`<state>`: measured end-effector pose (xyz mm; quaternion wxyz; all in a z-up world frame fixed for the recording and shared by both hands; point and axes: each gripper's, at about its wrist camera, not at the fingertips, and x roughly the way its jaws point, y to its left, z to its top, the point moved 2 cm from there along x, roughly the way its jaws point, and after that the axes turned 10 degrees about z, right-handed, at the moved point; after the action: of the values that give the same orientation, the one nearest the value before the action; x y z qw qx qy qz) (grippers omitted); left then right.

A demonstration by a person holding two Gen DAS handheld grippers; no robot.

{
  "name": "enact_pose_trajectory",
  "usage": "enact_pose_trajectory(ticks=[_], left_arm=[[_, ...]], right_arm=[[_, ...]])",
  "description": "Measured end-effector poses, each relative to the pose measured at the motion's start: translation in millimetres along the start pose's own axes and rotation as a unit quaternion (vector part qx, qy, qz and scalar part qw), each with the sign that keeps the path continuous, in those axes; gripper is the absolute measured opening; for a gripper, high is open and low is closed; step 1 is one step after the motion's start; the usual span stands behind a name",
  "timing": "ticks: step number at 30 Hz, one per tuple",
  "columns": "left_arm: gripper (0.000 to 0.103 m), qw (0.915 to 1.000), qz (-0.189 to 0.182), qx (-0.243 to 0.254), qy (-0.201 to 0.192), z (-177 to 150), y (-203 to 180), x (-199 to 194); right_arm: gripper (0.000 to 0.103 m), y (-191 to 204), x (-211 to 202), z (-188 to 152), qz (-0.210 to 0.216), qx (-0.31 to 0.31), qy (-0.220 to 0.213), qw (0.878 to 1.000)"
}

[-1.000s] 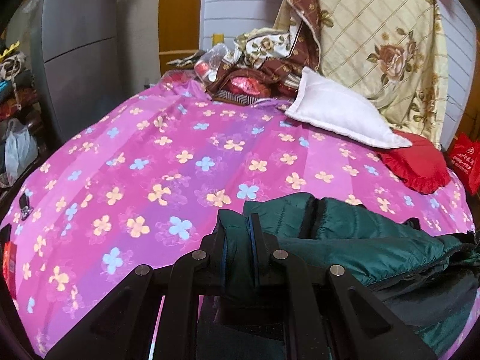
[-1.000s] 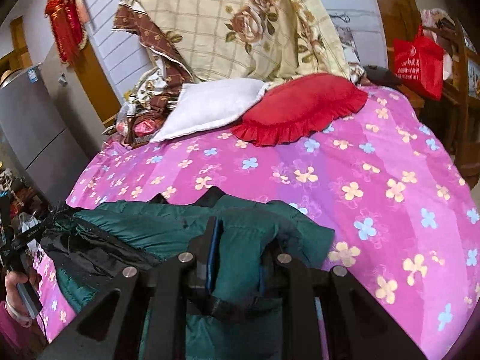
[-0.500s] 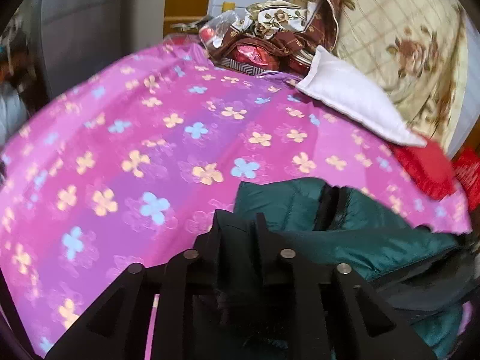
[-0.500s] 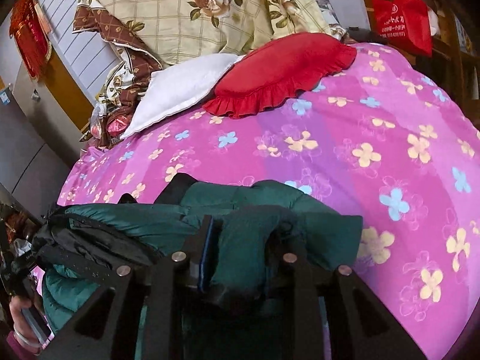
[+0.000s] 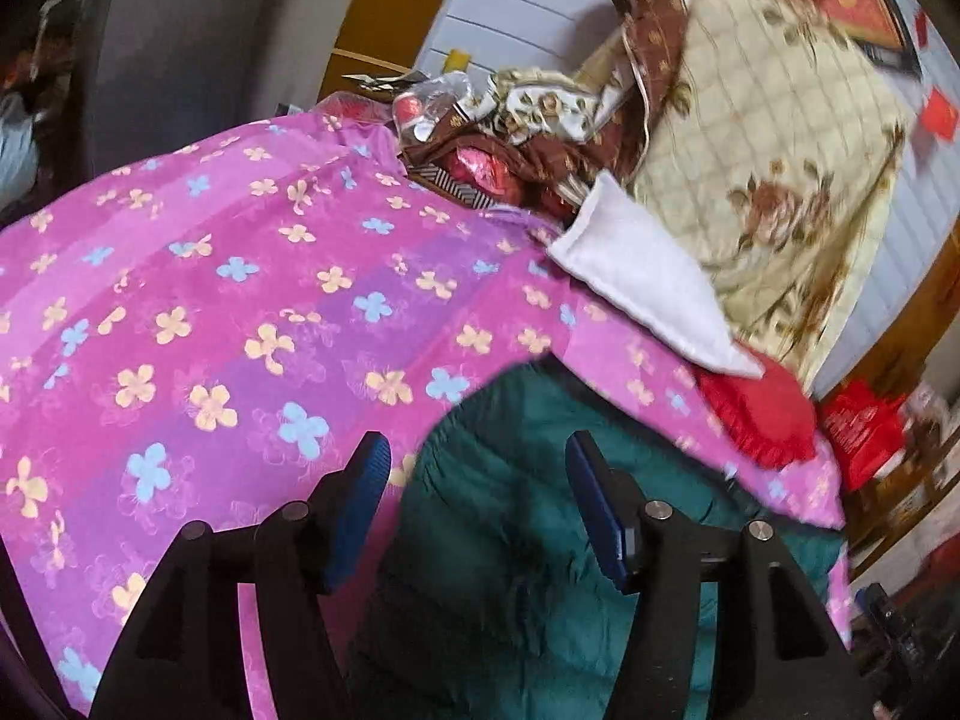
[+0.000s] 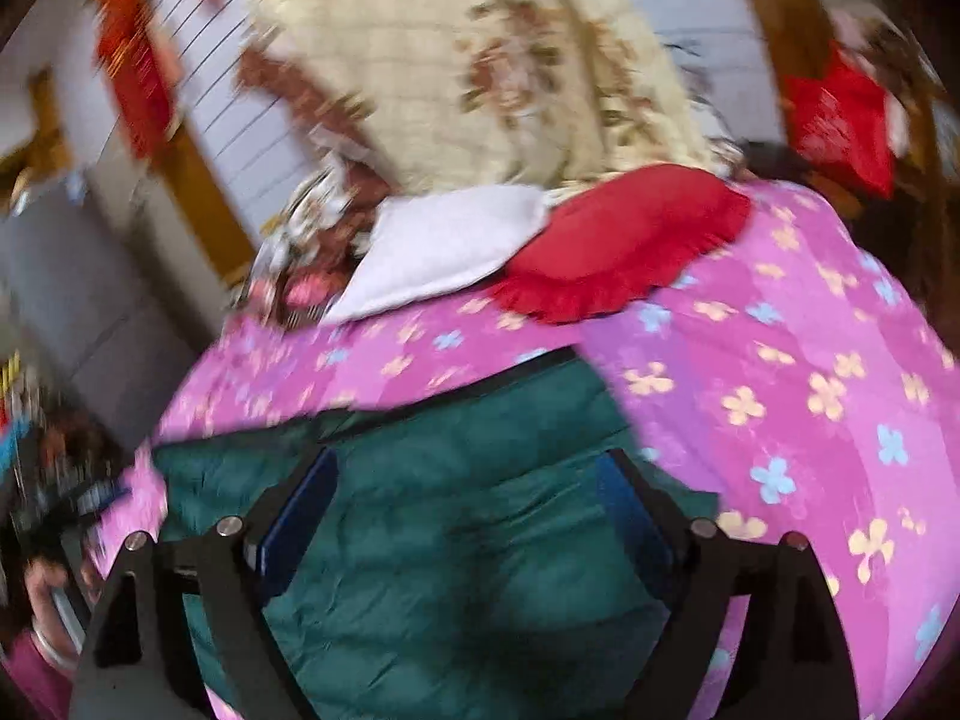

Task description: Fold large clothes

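Pink flowered bedspread (image 5: 198, 276) is covering the whole work surface, and the dark green padded jacket (image 5: 516, 546) is lying on it at the near edge, directly under both tools

Left gripper (image 5: 477, 468): jaws have just been opening and are now standing wide; blue pads are flanking the jacket fabric without pressing on it, so nothing is being held. Right gripper (image 6: 468, 483): same reading, jaws have just been opening, wide now, jacket below and between them but not pinched. Both views are blurring, so fine detail of seams is not readable

Handling, as judgement: the jacket is looking quilted and puffy, so it is probably light but bulky, soft, and springy enough to be pushing a fold back open. Its shell is looking smooth and may be slipping between the pads. A dark edge strip, likely a zipper or placket, is running along the far side of the garment in the right view. Best purchase is likely a deep pinch on a hem, cuff or that firm edge, one tool at each corner, rather than on a puffed panel

Further back, a white pillow (image 5: 648, 288) and a red frilled cushion (image 6: 624, 240) are resting on the spread, well apart from the jacket. Behind them a cream floral quilt (image 5: 774, 138) is piled against the wall
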<state>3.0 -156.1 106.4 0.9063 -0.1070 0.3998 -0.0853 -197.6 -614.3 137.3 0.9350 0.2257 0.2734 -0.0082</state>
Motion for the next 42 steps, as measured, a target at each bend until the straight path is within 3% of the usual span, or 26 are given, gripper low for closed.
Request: enact_pose_trajectory(ticks=[5,8,11,18,22,27,31,33,37,42], left_arm=[[0.042,0.9962,0.059,0.047,0.043,-21,-19,40],[0.042,0.9939,0.078,0.056,0.054,-23,-24,62],[0.042,0.9923,0.089,0.059,0.064,-20,-30,80],[0.044,0.9903,0.107,0.073,0.048,-20,-42,93],[0.044,0.9898,0.11,0.081,0.042,-21,-42,92],[0.044,0.988,0.12,0.09,0.038,-20,-46,95],[0.044,0.9852,0.133,0.105,0.027,-23,-53,96],[0.044,0.9845,0.136,0.109,0.022,-23,-54,97],[0.044,0.9816,0.145,0.122,0.021,-23,-57,94],[0.044,0.981,0.134,0.14,0.008,-24,-53,65]], right_arm=[[0.091,32,57,-15,-0.034,-0.069,0.072,0.994],[0.09,27,82,-15,-0.076,-0.075,0.087,0.991],[0.091,5,97,-13,-0.122,-0.057,0.098,0.986],[0.092,-41,117,-19,-0.108,0.021,0.091,0.99],[0.092,-30,109,-17,-0.12,0.0,0.1,0.988],[0.093,-14,70,-11,-0.104,-0.016,0.05,0.993],[0.093,-36,81,-10,-0.169,-0.013,0.077,0.982],[0.094,-56,94,-19,-0.158,0.027,0.091,0.983],[0.099,-75,94,-26,-0.138,0.072,0.079,0.985],[0.099,-56,68,-24,-0.146,0.049,0.062,0.986]])
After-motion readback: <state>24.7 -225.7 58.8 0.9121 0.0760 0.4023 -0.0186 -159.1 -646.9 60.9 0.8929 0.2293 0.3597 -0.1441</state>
